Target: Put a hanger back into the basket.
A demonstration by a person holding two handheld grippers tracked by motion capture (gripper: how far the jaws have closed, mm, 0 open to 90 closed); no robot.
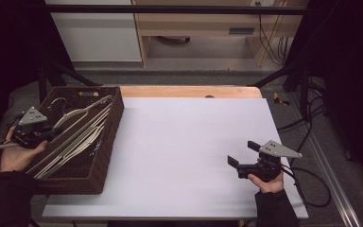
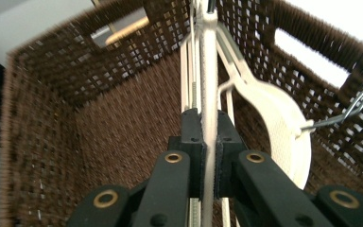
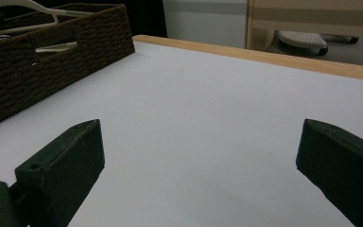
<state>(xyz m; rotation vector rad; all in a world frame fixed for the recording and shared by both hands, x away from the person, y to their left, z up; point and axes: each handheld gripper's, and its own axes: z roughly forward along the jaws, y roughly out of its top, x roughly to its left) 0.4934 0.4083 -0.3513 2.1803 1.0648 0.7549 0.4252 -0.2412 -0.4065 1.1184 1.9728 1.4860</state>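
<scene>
Left gripper [image 2: 208,142] clamps a white hanger [image 2: 208,71] inside the basket [image 1: 111,142].
Other hangers [image 1: 82,125] crowd beside it between the wicker walls; the right gripper [image 1: 242,153] rests wide open, holding nothing, on the white table [image 1: 184,142], well apart.

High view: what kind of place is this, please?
Probably a lab or workshop set up for recording handling work. A white table stands inside a dark metal frame, loose cables lie on the floor, and a wicker basket holds pale clothes hangers.
</scene>
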